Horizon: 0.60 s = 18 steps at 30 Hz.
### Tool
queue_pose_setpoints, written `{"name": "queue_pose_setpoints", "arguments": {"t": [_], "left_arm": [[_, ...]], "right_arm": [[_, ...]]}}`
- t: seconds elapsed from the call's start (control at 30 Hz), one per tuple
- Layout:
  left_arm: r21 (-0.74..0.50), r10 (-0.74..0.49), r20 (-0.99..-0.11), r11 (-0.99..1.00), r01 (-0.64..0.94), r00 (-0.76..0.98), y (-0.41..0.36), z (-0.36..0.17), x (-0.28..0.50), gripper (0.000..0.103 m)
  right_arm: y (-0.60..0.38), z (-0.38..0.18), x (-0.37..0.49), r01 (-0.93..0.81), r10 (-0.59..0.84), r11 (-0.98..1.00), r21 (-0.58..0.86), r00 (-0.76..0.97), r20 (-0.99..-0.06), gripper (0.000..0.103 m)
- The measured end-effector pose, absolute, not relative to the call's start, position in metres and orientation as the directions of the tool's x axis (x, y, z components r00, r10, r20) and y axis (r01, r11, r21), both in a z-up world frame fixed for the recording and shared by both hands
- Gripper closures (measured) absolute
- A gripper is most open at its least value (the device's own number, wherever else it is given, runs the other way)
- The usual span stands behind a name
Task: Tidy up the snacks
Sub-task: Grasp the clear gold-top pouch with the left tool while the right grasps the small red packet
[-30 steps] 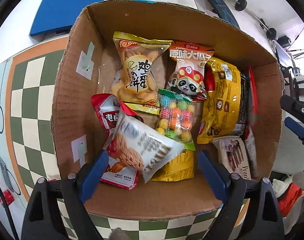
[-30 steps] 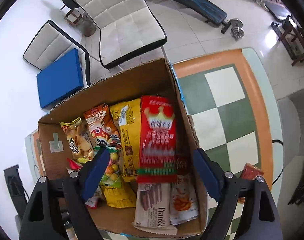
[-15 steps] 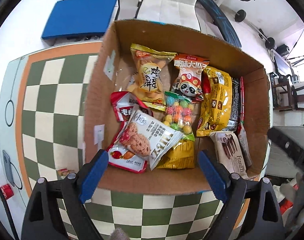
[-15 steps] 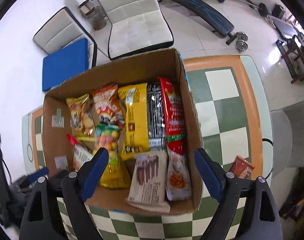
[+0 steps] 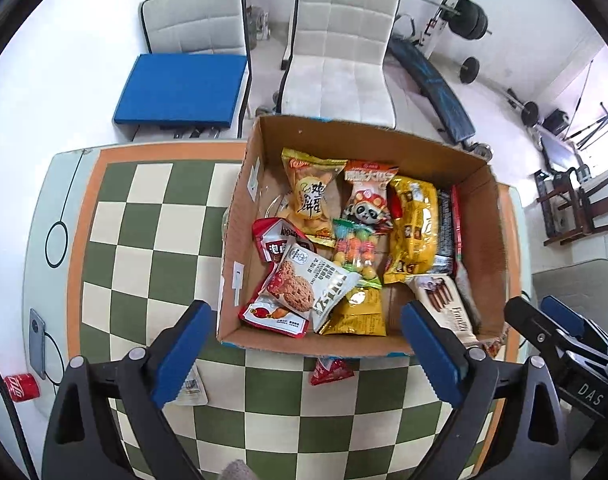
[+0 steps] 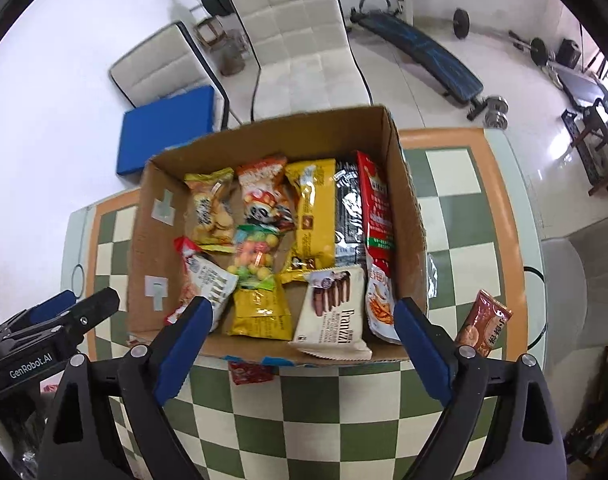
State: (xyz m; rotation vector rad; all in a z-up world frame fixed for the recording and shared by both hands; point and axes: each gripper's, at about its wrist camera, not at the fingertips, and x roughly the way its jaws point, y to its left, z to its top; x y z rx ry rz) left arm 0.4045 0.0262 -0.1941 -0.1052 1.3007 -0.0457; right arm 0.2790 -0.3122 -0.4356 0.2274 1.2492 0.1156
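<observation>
Both the left claw [image 5: 305, 350] and the right claw [image 6: 300, 346] are held wide and empty just before the cardboard box [image 5: 497, 240], in which most snack packets [image 5: 345, 246] are packed, on the checkered tabletop [image 5: 144, 240], while a red packet [image 5: 331, 371] lies outside its near wall.

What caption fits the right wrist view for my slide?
Open right tool above the checkered table, facing a cardboard box packed with snacks; a brown packet lies outside.
</observation>
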Motion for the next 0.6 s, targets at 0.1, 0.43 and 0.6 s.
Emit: {"name": "queue_pose_setpoints", "arguments": {"t": [0.1, 0.43, 0.6], "left_arm": [[-0.092, -0.079, -0.948, 0.995, -0.026, 0.307, 0.03, -0.184, 0.394, 0.006], [0.024, 0.068, -0.928, 0.992, -0.122, 0.365, 0.07, -0.204, 0.337, 0.006], [0.041, 0.078, -0.975, 0.983, -0.176, 0.206, 0.107, -0.272, 0.319, 0.006]], "right_arm": [[-0.307, -0.423, 0.269, 0.023, 0.211, 0.972, 0.234, 0.354, -0.911, 0.008], [-0.275, -0.45, 0.223, -0.014, 0.288, 0.954, 0.299, 0.304, -0.908, 0.007], [-0.25, -0.501, 0.206, -0.008, 0.319, 0.946, 0.324, 0.204, -0.926, 0.007]]}}
